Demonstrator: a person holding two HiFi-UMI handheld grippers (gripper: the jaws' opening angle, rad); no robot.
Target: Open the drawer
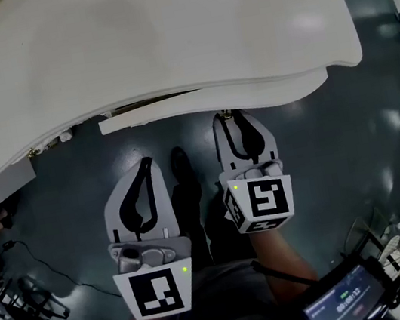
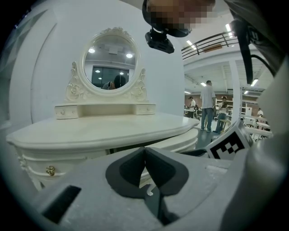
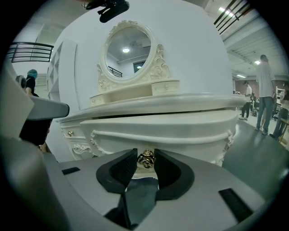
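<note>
The white vanity (image 3: 180,118) fills the space ahead, its broad pale surface (image 1: 148,42) curving out toward the person and an oval mirror (image 3: 128,49) standing at the vanity's back. The drawer (image 1: 213,102), the thing to be opened, sits at the middle of the vanity's front, directly under the surface. Its curved face stands a little proud of the surface's edge, with a dark gap above it, so it looks to have started out already. How far, I cannot tell.

The right claw (image 1: 228,117) reaches in at the vanity's front and pinches the drawer's small brass-coloured knob (image 3: 145,159), one dark pad on each side of it. The left claw (image 2: 144,151) hangs back from the vanity, off to the drawer's left. Its tips are pressed together with nothing between them.

The step in hand seems to be the pull. To do it well, draw the right claw straight back from the vanity along the line the drawer slides on, level, without lifting or twisting. The knob is small and rounded, so a slack pinch would likely slip off it. A sideways tug could make the drawer bind. The left claw should stay outside the drawer's path.
</note>
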